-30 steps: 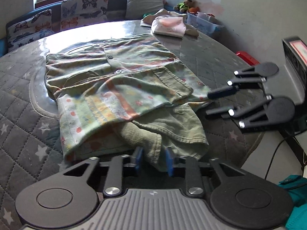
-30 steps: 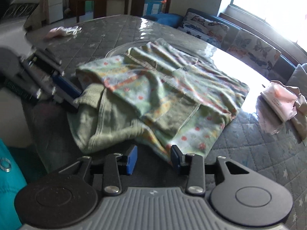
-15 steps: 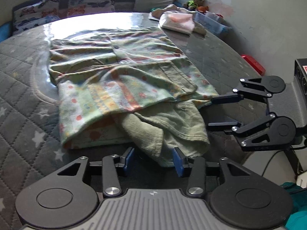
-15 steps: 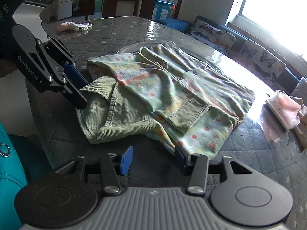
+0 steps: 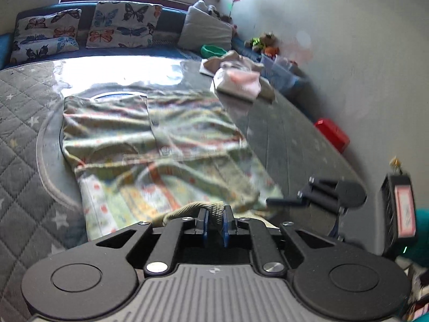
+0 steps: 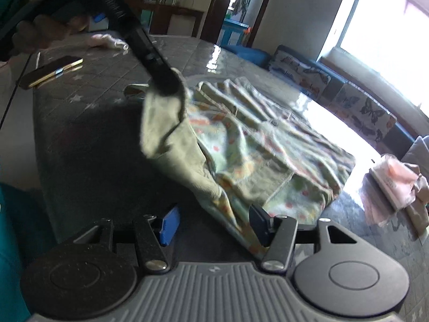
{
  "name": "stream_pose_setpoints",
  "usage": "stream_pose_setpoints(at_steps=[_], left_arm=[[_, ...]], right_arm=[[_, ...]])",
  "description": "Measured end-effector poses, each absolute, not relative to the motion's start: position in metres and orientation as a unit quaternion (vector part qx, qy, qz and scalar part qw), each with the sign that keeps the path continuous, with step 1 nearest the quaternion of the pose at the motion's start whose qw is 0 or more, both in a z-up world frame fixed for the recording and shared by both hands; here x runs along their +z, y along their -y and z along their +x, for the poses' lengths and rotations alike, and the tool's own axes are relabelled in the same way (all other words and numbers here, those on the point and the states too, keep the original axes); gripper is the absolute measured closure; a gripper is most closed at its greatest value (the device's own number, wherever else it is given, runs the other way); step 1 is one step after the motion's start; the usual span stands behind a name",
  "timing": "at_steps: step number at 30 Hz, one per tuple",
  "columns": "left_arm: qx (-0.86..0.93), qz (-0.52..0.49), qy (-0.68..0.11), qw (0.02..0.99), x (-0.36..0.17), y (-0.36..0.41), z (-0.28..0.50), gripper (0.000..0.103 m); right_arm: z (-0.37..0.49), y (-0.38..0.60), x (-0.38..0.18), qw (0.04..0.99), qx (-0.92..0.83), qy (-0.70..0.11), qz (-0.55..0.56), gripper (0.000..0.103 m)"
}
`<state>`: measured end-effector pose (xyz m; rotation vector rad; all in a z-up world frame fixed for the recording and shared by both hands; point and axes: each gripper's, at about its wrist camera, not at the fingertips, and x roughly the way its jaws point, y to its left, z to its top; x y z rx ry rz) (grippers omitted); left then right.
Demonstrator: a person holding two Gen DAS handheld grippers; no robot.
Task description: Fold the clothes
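Corduroy cuff fabric [image 5: 214, 210] of the green garment [image 5: 161, 145] is pinched between the narrowly closed blue pads [image 5: 205, 224] of the left gripper [image 5: 215, 225], and that corner is held up off the quilted tabletop [image 5: 24, 123] at its near edge. In the right wrist view, the right gripper [image 6: 214, 224] is seen spread wide, with the garment's near hem lying between its pads [image 6: 169, 225]; whether the cloth is touched there cannot be told. Beyond, the printed body of the garment is spread flat over the middle of the tabletop. At the far right edge a folded pink garment [image 5: 238, 81] is set well apart. A phone [image 6: 51, 71] lies near the left edge in the right wrist view. Butterfly cushions [image 5: 120, 25] are lined up behind the tabletop.
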<state>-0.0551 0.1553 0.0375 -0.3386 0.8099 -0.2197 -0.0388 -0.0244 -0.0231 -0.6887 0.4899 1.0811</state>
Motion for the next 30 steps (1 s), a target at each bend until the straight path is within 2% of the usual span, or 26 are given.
stream_pose_setpoints(at_steps=[2, 5, 8, 9, 11, 12, 14, 16, 19, 20, 23, 30], left_arm=[[-0.107, -0.173, -0.390, 0.898, 0.039, -0.160, -0.048, 0.092], [-0.110, -0.174, -0.390, 0.897, 0.039, -0.163, -0.042, 0.092], [-0.112, -0.165, -0.390, 0.899, 0.037, -0.163, -0.048, 0.091], [-0.112, -0.159, -0.389, 0.900, 0.036, -0.163, -0.052, 0.091], [-0.113, -0.146, -0.386, 0.904, 0.036, -0.162, -0.060, 0.084], [-0.113, -0.140, -0.385, 0.905, 0.036, -0.162, -0.065, 0.081], [-0.111, -0.126, -0.381, 0.909, 0.034, -0.163, -0.074, 0.059], [-0.097, -0.107, -0.373, 0.917, 0.031, -0.163, -0.084, 0.047], [-0.075, -0.072, -0.361, 0.927, 0.028, -0.163, -0.098, 0.043], [-0.068, -0.059, -0.358, 0.929, 0.026, -0.163, -0.102, 0.036], [-0.046, -0.003, -0.354, 0.934, 0.018, -0.154, -0.104, 0.026], [-0.007, 0.123, -0.347, 0.930, -0.009, -0.135, -0.095, 0.026]], right_arm=[[-0.037, 0.019, -0.023, 0.778, 0.500, -0.215, -0.314, 0.045], [-0.035, 0.012, -0.021, 0.780, 0.508, -0.203, -0.304, 0.052], [-0.030, 0.004, -0.018, 0.780, 0.522, -0.204, -0.280, 0.065], [-0.027, 0.002, -0.017, 0.778, 0.527, -0.211, -0.269, 0.077], [-0.020, 0.001, -0.013, 0.777, 0.534, -0.231, -0.242, 0.087], [-0.016, 0.002, -0.011, 0.776, 0.535, -0.241, -0.229, 0.088], [-0.010, 0.003, -0.007, 0.776, 0.537, -0.255, -0.209, 0.090], [-0.004, 0.004, -0.003, 0.777, 0.538, -0.267, -0.190, 0.090], [0.005, 0.004, 0.005, 0.776, 0.538, -0.290, -0.159, 0.090], [0.007, 0.004, 0.007, 0.775, 0.538, -0.295, -0.152, 0.090], [0.014, 0.003, 0.012, 0.776, 0.536, -0.304, -0.136, 0.090], [0.023, 0.000, 0.022, 0.781, 0.528, -0.313, -0.116, 0.090]])
